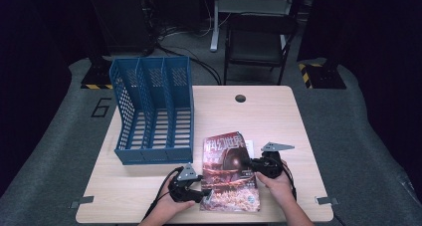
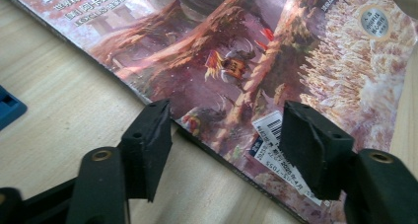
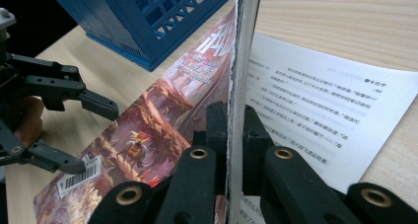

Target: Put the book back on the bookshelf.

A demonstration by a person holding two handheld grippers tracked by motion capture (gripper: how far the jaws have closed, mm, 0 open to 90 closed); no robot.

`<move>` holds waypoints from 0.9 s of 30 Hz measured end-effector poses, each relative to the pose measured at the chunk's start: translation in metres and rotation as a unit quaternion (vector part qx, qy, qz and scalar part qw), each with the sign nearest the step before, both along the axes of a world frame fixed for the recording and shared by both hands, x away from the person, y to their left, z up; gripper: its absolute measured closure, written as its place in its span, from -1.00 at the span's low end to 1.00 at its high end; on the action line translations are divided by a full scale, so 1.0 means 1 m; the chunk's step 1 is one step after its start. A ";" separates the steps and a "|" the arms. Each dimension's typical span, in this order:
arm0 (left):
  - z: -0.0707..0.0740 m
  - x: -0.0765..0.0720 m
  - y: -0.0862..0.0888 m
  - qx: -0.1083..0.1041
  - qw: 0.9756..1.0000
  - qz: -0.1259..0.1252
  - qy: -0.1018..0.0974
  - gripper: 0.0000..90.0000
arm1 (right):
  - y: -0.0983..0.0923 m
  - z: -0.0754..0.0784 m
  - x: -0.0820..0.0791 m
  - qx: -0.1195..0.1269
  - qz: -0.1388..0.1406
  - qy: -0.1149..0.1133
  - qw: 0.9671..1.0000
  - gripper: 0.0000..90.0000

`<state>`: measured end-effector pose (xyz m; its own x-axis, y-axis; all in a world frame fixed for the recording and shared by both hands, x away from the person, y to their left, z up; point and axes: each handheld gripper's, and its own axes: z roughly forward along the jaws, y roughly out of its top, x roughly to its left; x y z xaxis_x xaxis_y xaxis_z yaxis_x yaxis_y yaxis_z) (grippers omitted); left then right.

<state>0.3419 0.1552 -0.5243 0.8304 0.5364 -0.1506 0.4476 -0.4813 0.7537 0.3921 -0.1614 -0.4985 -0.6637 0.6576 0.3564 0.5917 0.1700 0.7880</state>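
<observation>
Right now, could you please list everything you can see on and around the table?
magazine: 1, red-brown cover, front middle of table, right edge lifted
loose page: 1, white with print, under the lifted edge
file rack: 1, blue, three slots, back left of table
table: 1, light wood, with a dark hole at the back edge
chair: 1, dark, beyond the table
cables: several, black, on the floor behind
left gripper: 1, black, jaws open astride the magazine's near corner
right gripper: 1, black, shut on the magazine's right edge
hands: 2, at the front edge, one on each gripper
</observation>
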 end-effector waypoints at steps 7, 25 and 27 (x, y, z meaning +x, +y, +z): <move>0.001 0.003 -0.001 -0.008 1.000 0.013 0.006 -0.26 | -0.003 0.003 -0.005 0.016 -0.005 -0.013 1.000 0.92; 0.002 0.021 -0.013 -0.056 0.997 0.000 0.047 -0.39 | -0.014 0.021 -0.029 0.047 0.001 -0.050 0.998 0.92; 0.003 0.022 -0.014 -0.058 0.997 -0.006 0.053 -0.39 | -0.014 0.022 -0.031 0.050 0.001 -0.052 0.997 0.92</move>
<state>0.3638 0.1410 -0.5218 0.8131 0.4997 -0.2985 0.5223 -0.3998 0.7532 0.3608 -0.1755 -0.4762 -0.7019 0.6206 0.3495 0.5063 0.0896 0.8577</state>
